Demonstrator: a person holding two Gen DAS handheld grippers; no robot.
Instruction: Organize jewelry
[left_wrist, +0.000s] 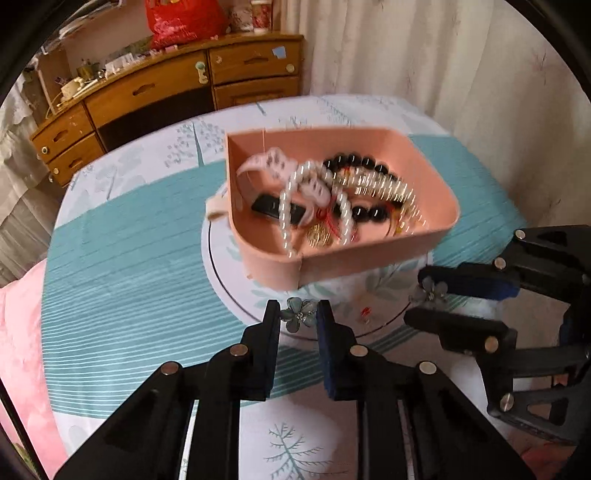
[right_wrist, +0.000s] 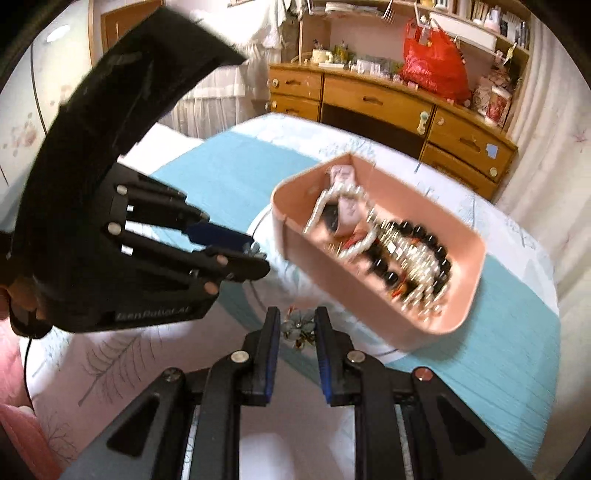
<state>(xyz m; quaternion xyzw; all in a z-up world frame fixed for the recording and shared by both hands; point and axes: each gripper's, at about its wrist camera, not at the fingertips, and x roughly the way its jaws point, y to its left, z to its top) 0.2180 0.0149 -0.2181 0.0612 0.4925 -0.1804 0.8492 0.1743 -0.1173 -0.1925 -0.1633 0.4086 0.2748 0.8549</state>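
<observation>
The jewelry (left_wrist: 343, 199) lies in the tray (left_wrist: 369, 258), on the bedspread (left_wrist: 129, 277).

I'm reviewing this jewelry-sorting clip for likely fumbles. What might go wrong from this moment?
1. Each flower earring, left and right, is pinched only at the jaw tips, so either may slip out.
2. The left gripper and right gripper sit close together and may collide.
3. The pearl strand drapes over the pink tray wall; a passing jaw might snag it.
</observation>
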